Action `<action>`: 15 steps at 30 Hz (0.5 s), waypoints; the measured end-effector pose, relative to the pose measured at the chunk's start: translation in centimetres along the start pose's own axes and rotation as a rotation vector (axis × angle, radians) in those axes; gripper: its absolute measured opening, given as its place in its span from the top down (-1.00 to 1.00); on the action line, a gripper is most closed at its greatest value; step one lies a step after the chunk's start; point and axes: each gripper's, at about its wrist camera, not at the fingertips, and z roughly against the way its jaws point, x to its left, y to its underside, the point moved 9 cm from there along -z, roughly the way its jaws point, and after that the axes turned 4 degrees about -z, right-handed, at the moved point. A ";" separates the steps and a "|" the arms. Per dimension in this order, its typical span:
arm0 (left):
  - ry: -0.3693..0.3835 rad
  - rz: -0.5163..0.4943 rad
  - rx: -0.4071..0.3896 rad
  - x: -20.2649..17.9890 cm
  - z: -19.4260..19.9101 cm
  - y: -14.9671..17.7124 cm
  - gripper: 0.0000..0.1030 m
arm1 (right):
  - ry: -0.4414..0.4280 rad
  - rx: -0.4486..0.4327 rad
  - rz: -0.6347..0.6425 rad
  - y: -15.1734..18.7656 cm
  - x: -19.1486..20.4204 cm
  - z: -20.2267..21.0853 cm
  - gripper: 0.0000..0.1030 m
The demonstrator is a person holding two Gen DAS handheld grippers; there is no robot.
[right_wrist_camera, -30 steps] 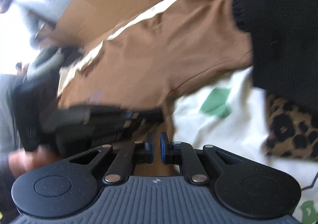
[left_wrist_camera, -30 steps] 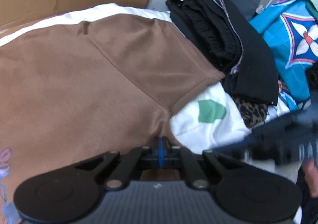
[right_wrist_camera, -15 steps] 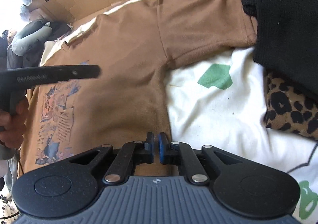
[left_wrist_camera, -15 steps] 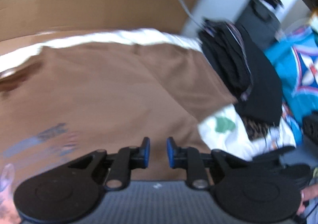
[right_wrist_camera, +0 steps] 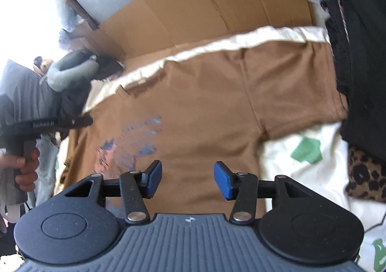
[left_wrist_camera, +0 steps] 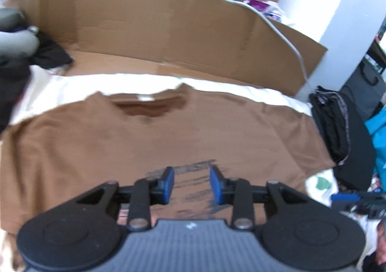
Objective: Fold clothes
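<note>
Brown T-shirt [left_wrist_camera: 168,141] lies flat on white sheet [left_wrist_camera: 241,90], collar at 12 o'clock — soft, light, floppy. Left tongs [left_wrist_camera: 191,184] and right tongs [right_wrist_camera: 187,179] opening, empty — pinch sleeve [right_wrist_camera: 289,84] hem.

The brown T-shirt [left_wrist_camera: 193,137] is smeared by motion blur in the left wrist view, and its chest print [left_wrist_camera: 193,175] is unreadable, partly behind the left tongs [left_wrist_camera: 191,185]. Its hem runs off the bottom edge. In the right wrist view the print [right_wrist_camera: 130,141] is again streaked (blue and pinkish patches only), and the black folded pile [right_wrist_camera: 361,55] covers the sleeve's end and is cut by the right edge.
</note>
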 end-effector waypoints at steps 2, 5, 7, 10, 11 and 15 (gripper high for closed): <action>-0.041 -0.006 -0.022 1.8 1.3 0.0 -0.02 | 0.008 -0.033 0.033 -0.5 0.9 0.3 -0.14; -0.086 0.004 -0.050 4.5 3.0 0.2 -0.24 | 0.007 -0.045 0.059 -1.0 1.8 0.5 -0.14; -0.159 0.001 -0.057 6.7 4.1 0.6 -0.27 | 0.004 -0.047 0.065 -1.2 2.3 0.6 -0.14; -0.168 0.042 -0.044 9.4 5.1 1.4 -0.27 | 0.031 -0.041 0.082 -1.4 2.9 0.6 -0.14; -0.176 0.059 -0.042 10.3 5.4 1.5 -0.27 | 0.041 -0.037 0.090 -1.4 3.1 0.6 -0.14; -0.224 0.102 -0.050 14.0 6.9 1.9 -0.47 | 0.025 -0.008 0.091 -1.4 3.9 0.6 -0.53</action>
